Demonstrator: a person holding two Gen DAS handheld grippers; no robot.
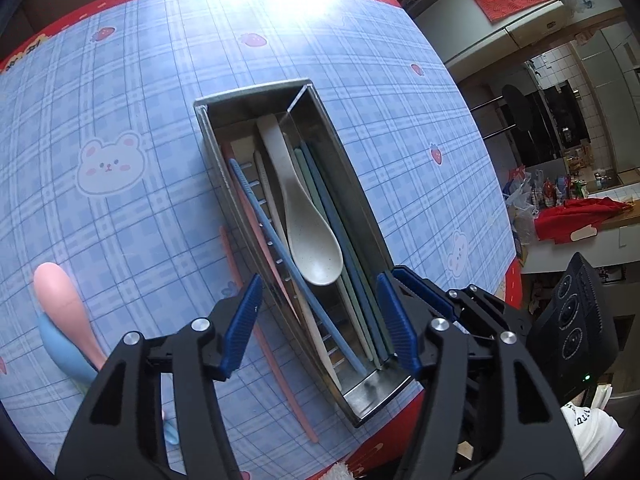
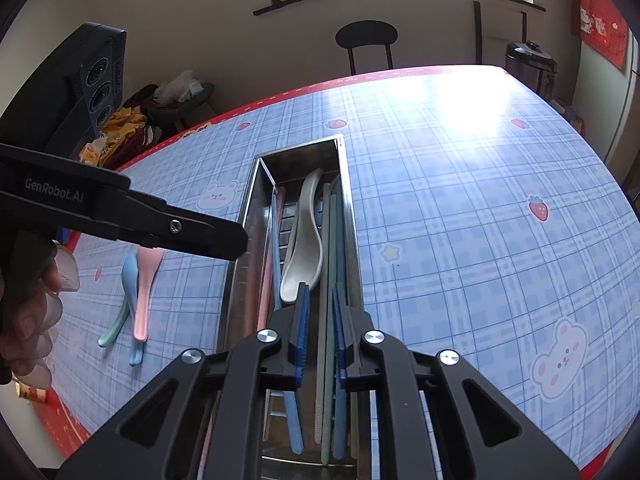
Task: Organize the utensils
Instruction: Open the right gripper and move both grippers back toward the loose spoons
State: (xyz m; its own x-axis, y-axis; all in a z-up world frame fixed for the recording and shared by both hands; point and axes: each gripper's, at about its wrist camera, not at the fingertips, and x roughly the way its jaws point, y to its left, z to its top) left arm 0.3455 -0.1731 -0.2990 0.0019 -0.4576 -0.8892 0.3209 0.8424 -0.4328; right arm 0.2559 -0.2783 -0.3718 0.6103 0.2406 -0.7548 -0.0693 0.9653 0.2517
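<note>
A long metal utensil box (image 1: pixel 356 200) lies on the blue plaid tablecloth (image 1: pixel 140 100), running from the upper centre of the left wrist frame to its lower right. Inside it, a beige spoon (image 1: pixel 304 224) lies bowl-up on top of several chopsticks (image 1: pixel 344 264) in blue, green, pink and beige.

The left gripper (image 1: pixel 316 320) hangs above the near end of the box with its jaws apart and nothing between the pads. At the left edge of this frame, a pink spoon (image 1: pixel 64 304) and a blue spoon (image 1: pixel 60 348) lie on the cloth, touching each other. A pink chopstick (image 1: pixel 256 336) lies on the cloth just beside the left wall of the box.

In the right wrist frame, the right gripper (image 2: pixel 320 320) sits at lower centre over the near end of the box, jaws parted by a narrow gap. A green chopstick (image 2: pixel 328 340) runs through that gap; pad contact cannot be confirmed.
</note>
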